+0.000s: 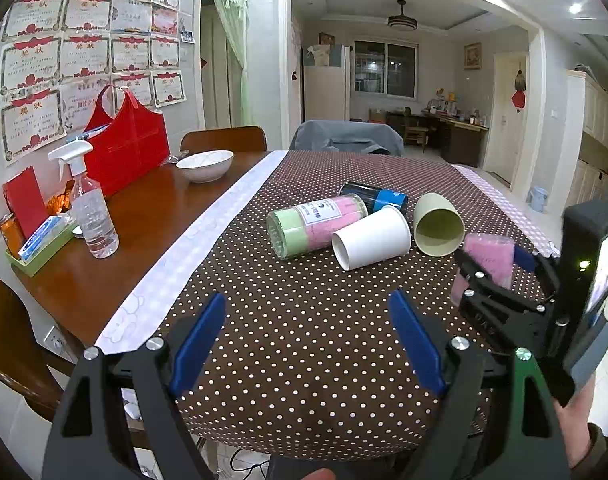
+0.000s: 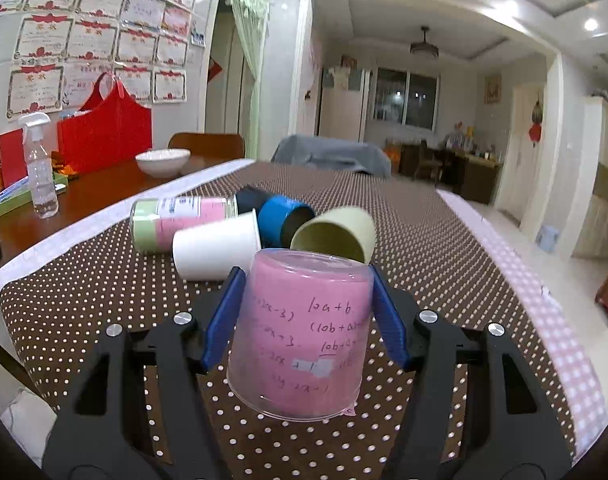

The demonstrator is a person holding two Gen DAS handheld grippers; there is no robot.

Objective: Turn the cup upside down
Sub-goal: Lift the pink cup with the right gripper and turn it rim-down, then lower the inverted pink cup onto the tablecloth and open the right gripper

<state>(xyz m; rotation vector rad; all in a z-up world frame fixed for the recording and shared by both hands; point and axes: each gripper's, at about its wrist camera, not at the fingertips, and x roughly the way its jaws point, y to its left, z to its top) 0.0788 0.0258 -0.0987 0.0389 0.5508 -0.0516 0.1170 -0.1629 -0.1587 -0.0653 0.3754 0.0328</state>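
My right gripper (image 2: 304, 316) is shut on a pink translucent cup (image 2: 304, 340) with handwriting on it. The cup is upside down, base on top and rim at the bottom, just over the dotted tablecloth (image 2: 424, 240). In the left wrist view the same pink cup (image 1: 488, 258) shows at the right, held by the right gripper (image 1: 492, 264). My left gripper (image 1: 308, 344) is open and empty above the near part of the cloth. A white cup (image 1: 370, 238), a pale green cup (image 1: 438, 224), a blue-and-black cup (image 1: 378, 195) and a pink jar with a green lid (image 1: 316, 226) lie on their sides.
On the bare wood at the left stand a spray bottle (image 1: 91, 208), a white bowl (image 1: 204, 165), a red bag (image 1: 127, 140) and a green tray of small items (image 1: 39, 246). Chairs stand at the far side and the near left corner. The table edge runs along the right.
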